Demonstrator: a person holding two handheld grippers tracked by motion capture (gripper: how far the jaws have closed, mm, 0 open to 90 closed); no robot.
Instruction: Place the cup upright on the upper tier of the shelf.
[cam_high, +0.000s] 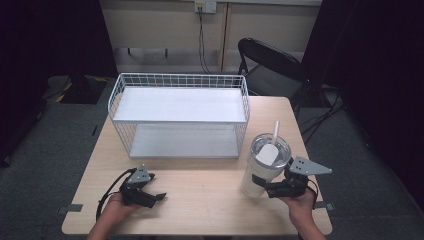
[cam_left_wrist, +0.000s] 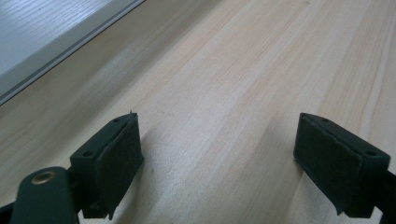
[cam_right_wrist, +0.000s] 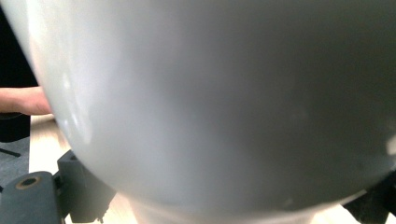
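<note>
We hold our right claw (cam_high: 267, 189) tight around the big cup (cam_high: 265, 165) to lift it, while our left claw (cam_high: 152, 196) rests apart on the table (cam_high: 200, 200), away from it.

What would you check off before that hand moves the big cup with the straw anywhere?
1. Grip: the right gripper has its jaws on either side of the white tumbler, low on its body. Whether they are clamped firmly: cannot tell.
2. Tumbler upright on the table: ok.
3. Lid and straw in place: ok. Lid sealed: cannot tell.
4. Left gripper open, holding nothing, resting well away from the tumbler: ok.
5. White wire shelf rack with both shelves bare, if the tumbler is headed there: ok.
6. Liquid inside the tumbler: cannot tell.
</note>
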